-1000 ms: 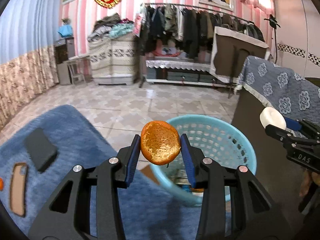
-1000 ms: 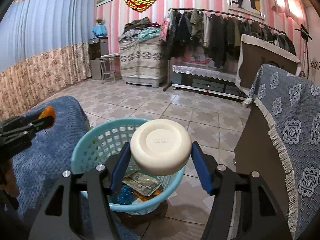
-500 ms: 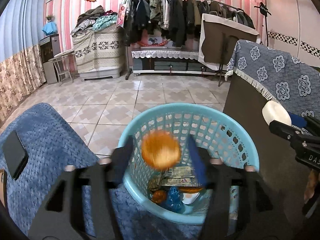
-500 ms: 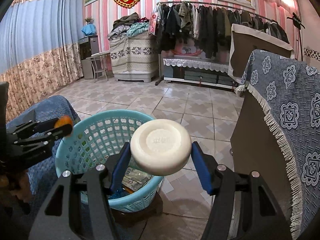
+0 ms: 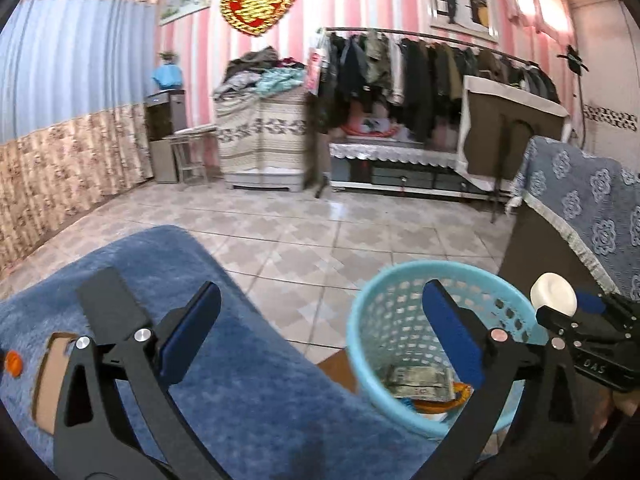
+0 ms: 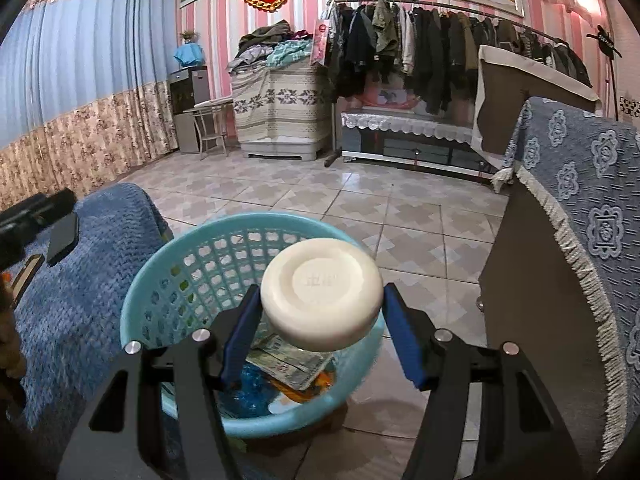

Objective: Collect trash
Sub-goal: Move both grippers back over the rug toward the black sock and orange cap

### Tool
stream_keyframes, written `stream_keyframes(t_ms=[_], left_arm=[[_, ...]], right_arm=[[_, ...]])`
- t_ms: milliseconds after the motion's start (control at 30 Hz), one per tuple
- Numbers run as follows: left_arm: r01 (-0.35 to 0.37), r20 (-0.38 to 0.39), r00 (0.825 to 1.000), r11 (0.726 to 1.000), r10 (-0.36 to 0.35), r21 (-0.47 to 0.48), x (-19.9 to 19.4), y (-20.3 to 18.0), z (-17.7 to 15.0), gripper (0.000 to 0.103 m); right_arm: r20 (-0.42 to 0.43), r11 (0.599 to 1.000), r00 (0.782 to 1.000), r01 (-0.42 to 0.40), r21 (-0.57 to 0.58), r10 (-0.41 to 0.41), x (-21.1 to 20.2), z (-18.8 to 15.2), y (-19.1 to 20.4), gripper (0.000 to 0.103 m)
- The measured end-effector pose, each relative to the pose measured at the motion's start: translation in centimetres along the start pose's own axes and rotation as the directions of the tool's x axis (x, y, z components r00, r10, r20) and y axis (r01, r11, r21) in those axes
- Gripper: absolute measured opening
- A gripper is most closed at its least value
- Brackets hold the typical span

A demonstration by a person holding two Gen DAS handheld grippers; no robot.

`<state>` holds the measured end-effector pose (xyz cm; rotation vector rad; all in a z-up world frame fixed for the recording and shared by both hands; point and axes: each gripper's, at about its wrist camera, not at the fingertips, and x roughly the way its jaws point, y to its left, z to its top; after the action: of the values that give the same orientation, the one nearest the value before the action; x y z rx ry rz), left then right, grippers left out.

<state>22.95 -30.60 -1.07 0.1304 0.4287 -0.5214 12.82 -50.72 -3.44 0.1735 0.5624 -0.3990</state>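
Observation:
A light blue plastic basket point(image 5: 362, 320) point(image 6: 160, 264) stands on the tiled floor beside a blue blanket. It holds a banknote-like paper point(image 6: 288, 362), orange peel and blue scraps. My left gripper point(image 5: 320, 332) is wide open and empty, over the blanket's edge and the basket's left rim. My right gripper point(image 6: 320, 312) is shut on a round white soap-like bar point(image 6: 322, 300) and holds it above the basket's near right part. The bar also shows in the left wrist view point(image 5: 554, 299).
The blue blanket point(image 5: 240, 380) point(image 6: 88, 264) carries a black phone-like slab point(image 5: 108, 304), a brown case point(image 5: 50, 384) and a small orange piece point(image 5: 14, 360). A cabinet under a blue patterned cloth point(image 6: 580, 200) stands right of the basket. A clothes rack lines the far wall.
My left gripper opened and let go of the orange peel, which dropped into the basket, then swung back left toward the blanket. My right gripper moved over the basket with the white bar.

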Motion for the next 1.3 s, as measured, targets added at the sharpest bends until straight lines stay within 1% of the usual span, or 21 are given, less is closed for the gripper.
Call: stream_keyframes(t_ms=[200,333,400,433,500,567,667,733,1033,1300], left_arm=[[-0.069,0.002,0.998,0.998,0.069,-0.011,-1.5,2.6,0.0,0.097],[-0.088,0.002,0.996,0.996,0.088,-0.026,-2.2,3.8,-0.2,0.097],[-0.101,0.004,0.995,0.995,0.101,-0.023,-2.6,4.2,-0.3,0.098],[-0.106,0.004,0.994,0.994,0.106,-0.023,-2.7,4.4,-0.4,0.098],[-0.113,0.002,0.994,0.993,0.113,-0.026,-3.1,4.9,-0.5,0.097],[-0.119,0.003,0.993,0.992,0.119,-0.034,-3.3,5.3,-0.5,0.097],[-0.119,0.0,0.993,0.991,0.119,-0.057,-3.7,5.9,-0.6,0.098],[-0.122,0.003,0.992,0.99,0.123,-0.066,-4.0,6.2,-0.7,0.098],[-0.152,0.005,0.988,0.984,0.153,-0.096,-6.3,9.0,-1.1,0.098],[-0.213,-0.005,0.977,0.968,0.215,-0.131,-8.8,12.7,-2.1,0.098]], right_arm=[[-0.019,0.999,0.999,-0.042,0.009,0.042,2.0,0.3,2.0,0.061],[-0.013,0.999,0.999,-0.043,0.009,0.043,2.7,0.7,2.9,0.061],[-0.002,0.999,0.999,-0.041,0.012,0.041,2.7,0.9,3.1,0.071],[0.018,0.999,0.999,-0.039,0.015,0.039,2.5,1.2,3.2,0.078],[0.032,0.999,0.999,-0.037,0.007,0.037,2.3,1.4,3.6,0.08],[0.04,1.0,0.999,-0.028,-0.006,0.028,2.1,1.6,3.9,0.087],[0.044,1.0,0.999,-0.023,-0.019,0.024,1.8,1.8,4.4,0.09],[0.046,0.999,0.999,-0.023,-0.024,0.024,1.6,1.8,4.7,0.095],[0.051,0.998,0.998,-0.029,-0.055,0.032,0.7,2.2,6.3,0.097],[0.061,0.993,0.995,-0.075,-0.091,0.081,-0.5,2.5,9.8,0.097]])
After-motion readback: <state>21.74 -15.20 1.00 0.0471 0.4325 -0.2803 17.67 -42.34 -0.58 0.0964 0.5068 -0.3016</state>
